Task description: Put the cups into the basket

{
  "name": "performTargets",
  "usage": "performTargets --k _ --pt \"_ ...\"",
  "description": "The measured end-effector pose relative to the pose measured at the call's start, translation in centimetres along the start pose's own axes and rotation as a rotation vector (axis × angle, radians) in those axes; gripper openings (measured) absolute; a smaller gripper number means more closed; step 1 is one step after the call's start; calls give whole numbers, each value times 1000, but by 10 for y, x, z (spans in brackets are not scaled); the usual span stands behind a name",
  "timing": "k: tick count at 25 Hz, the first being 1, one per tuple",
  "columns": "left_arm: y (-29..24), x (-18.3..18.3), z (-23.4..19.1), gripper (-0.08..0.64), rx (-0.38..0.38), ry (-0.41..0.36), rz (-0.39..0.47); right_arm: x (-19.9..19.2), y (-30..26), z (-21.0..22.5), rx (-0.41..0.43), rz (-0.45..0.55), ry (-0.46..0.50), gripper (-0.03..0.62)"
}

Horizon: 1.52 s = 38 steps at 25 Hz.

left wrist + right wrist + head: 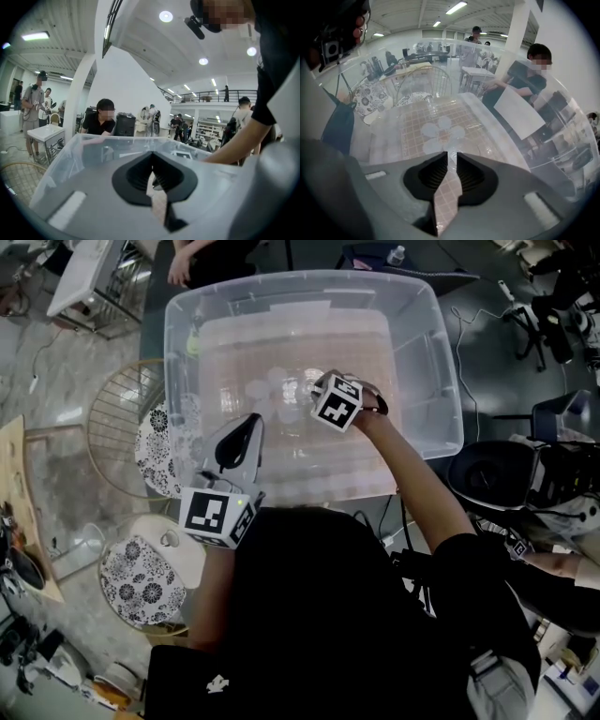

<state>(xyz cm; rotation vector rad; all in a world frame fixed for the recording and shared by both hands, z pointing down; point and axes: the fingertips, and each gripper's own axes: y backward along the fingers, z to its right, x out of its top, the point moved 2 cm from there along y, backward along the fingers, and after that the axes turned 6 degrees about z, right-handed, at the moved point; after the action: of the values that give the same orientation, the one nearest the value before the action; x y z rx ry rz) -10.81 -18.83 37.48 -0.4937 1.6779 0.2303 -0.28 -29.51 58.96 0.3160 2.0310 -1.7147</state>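
Observation:
A cluster of clear plastic cups [439, 133] stands on the checked bottom of a big clear bin [441, 362], faint in the head view as cups [274, 386]. My right gripper [315, 390] reaches down inside the bin. Its jaws are closed to a thin slit on the rim of one clear cup [452, 151], right beside the cluster. My left gripper [249, 420] hovers over the bin's near left side, shut with nothing in it. The round wire basket [105, 413] with a patterned liner stands left of the bin.
A second round basket with patterned cloth [141, 579] sits at the lower left. A seated person [520, 79] is just behind the bin's far wall. A small white table [84, 282] and cables lie on the floor around.

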Motion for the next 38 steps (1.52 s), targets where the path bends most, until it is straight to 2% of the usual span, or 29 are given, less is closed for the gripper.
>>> performTargets --k 9,15,17,22,32,38 --pt "15 0 7 6 26 -4 12 30 56 0 -63 154 -7 3" --pt "25 0 18 6 40 -4 24 66 104 -6 -94 367 -80 3" --pt "29 -2 21 6 47 -14 21 74 120 -11 -108 416 -77 3" --pt "41 1 17 6 80 5 33 99 165 -28 -128 546 -62 3" --pt "66 2 26 6 132 -19 61 123 237 -69 -136 850 -42 3" --pt "88 9 40 6 168 -87 113 126 253 -104 -114 921 -38 3"
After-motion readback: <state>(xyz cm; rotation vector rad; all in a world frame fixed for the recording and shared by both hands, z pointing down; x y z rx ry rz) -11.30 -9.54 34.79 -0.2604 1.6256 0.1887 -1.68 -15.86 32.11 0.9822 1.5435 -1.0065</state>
